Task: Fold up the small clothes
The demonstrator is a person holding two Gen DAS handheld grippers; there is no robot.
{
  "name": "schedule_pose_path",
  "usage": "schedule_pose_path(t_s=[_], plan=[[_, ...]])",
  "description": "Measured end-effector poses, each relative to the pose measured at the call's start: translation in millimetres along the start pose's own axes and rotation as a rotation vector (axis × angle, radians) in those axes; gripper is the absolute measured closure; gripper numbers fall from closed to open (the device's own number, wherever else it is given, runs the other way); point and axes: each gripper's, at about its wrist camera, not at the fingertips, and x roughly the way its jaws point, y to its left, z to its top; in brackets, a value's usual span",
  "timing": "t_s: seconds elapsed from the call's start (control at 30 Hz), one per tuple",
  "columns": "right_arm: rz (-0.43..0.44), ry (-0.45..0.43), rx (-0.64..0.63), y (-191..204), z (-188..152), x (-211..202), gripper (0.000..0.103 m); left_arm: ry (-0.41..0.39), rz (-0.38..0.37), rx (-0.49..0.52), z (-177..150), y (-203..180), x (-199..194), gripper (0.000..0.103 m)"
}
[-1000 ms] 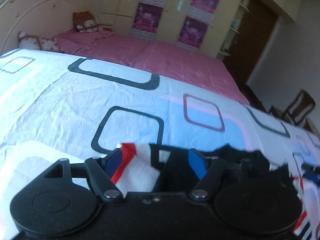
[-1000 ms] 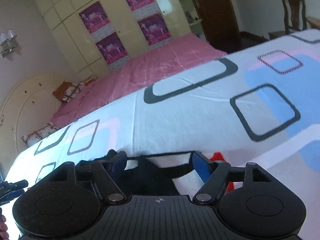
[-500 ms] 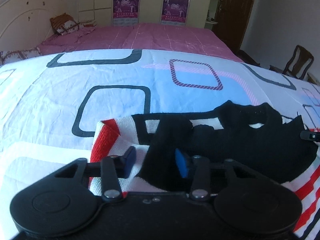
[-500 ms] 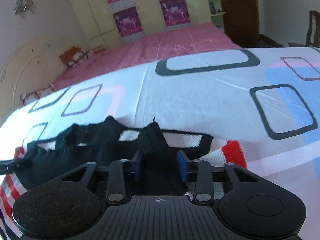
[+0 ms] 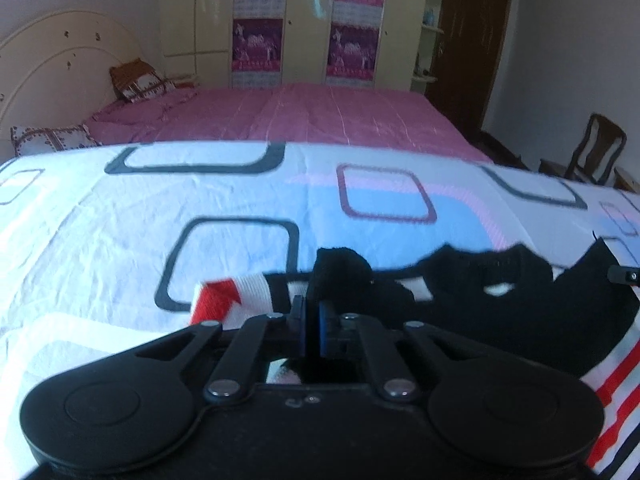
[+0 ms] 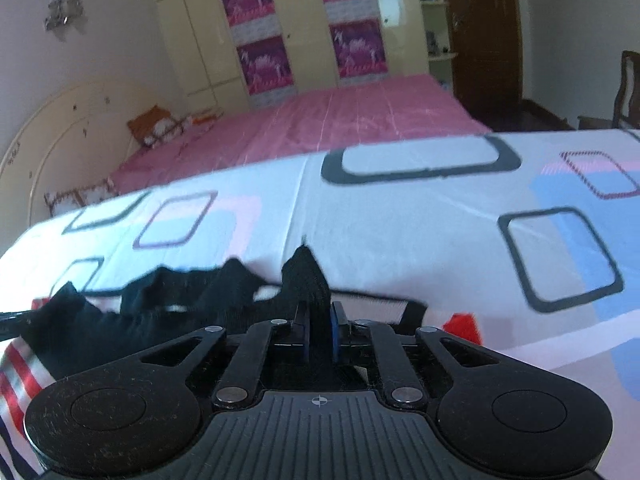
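Left wrist view: one left gripper (image 5: 312, 320) was clamped narrow, its two blue pads pinching a raised tuft of black knit from one small sweater (image 5: 500, 312). The sweater lay flat on the patterned sheet (image 5: 120, 216) just ahead of the gripper, black across the chest, with one white cuff bearing a red patch (image 5: 218, 296) at its left end and red, white and dark stripes running off the lower right corner of the picture. The tip of the other gripper (image 5: 624, 274) showed at the right edge, by a second lifted peak of the cloth. Beyond the sweater's far edge the sheet was bare up to the pink bedspread (image 5: 320, 120). Four purple posters (image 5: 256, 46) hung on the wardrobe, two pillows lay by the headboard, and one chair (image 5: 598, 148) stood at the right.

Right wrist view: one right gripper (image 6: 319, 330) was likewise drawn in tight on a black fold of the same sweater (image 6: 172, 300), which rose to a point between its pads. The garment spread to the left, its striped hem (image 6: 20, 364) at the left edge and a red patch (image 6: 462, 326) on the right. The sheet (image 6: 400, 232) lay open ahead and to the right, with seven outlined squares in sight, some cut by the frame.
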Motion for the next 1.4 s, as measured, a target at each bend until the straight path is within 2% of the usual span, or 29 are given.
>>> schedule_pose_path(t_s=[0.17,0.27,0.33,0.37,0.43,0.47,0.53,0.57,0.63,0.67,0.77,0.97,1.07,1.13,1.23,1.27,1.33,1.4], plan=[[-0.012,-0.029,0.001,0.6,6.4,-2.0,0.095,-0.031,0.027,-0.022,6.0,4.1,3.4,0.097],[0.007,0.021,0.006,-2.0,3.1,7.0,0.095,-0.011,0.037,-0.022,2.0,3.8,11.0,0.097],[0.002,0.018,0.019,-5.3,-1.1,8.5,0.094,0.008,0.042,-0.002,-3.1,2.5,16.1,0.097],[0.005,0.029,0.018,-6.6,-1.7,10.2,0.09,0.018,0.042,-0.002,-5.5,3.0,18.4,0.097],[0.01,0.048,0.022,-8.6,-3.3,12.1,0.045,0.026,0.045,0.001,-8.1,3.8,21.2,0.097],[0.004,0.045,0.016,-9.0,-4.0,12.2,0.043,0.027,0.046,0.003,-9.2,4.0,21.3,0.097],[0.019,0.066,0.014,-9.9,-5.7,14.8,0.044,0.029,0.048,0.01,-10.0,3.1,22.0,0.097],[0.019,0.071,0.016,-9.6,-7.3,16.0,0.047,0.029,0.05,0.012,-10.0,2.7,22.6,0.097],[0.024,0.095,-0.003,-6.7,-10.4,19.4,0.085,0.03,0.052,0.013,-10.9,2.6,23.3,0.097],[0.022,0.108,-0.014,-4.9,-12.2,21.5,0.09,0.03,0.053,0.013,-10.8,2.3,23.7,0.097],[0.002,0.098,-0.055,0.9,-15.6,21.5,0.094,0.022,0.059,0.014,-10.8,1.6,23.0,0.097],[-0.074,-0.029,-0.032,-7.0,-4.8,7.3,0.096,-0.028,0.09,-0.003,-9.0,2.2,16.5,0.097],[-0.095,-0.004,-0.013,-12.5,-10.2,15.0,0.096,-0.038,0.113,-0.011,-8.4,3.9,19.2,0.097],[-0.108,0.055,-0.004,-15.0,-17.9,28.6,0.096,0.018,0.131,0.012,-13.3,3.5,32.5,0.097],[-0.11,0.037,-0.018,-13.9,-18.7,25.8,0.095,0.001,0.155,0.068,-16.7,-3.2,30.4,0.096],[-0.106,0.038,-0.011,-14.4,-18.1,23.6,0.091,-0.005,0.144,0.065,-16.5,-1.4,27.8,0.09],[-0.101,0.007,0.013,-16.3,-16.2,11.9,0.057,-0.014,0.12,0.025,-15.7,5.6,20.9,0.075],[-0.083,-0.025,0.011,-12.1,-15.8,-2.9,0.052,-0.024,0.103,-0.008,-15.6,12.1,11.7,0.071]])
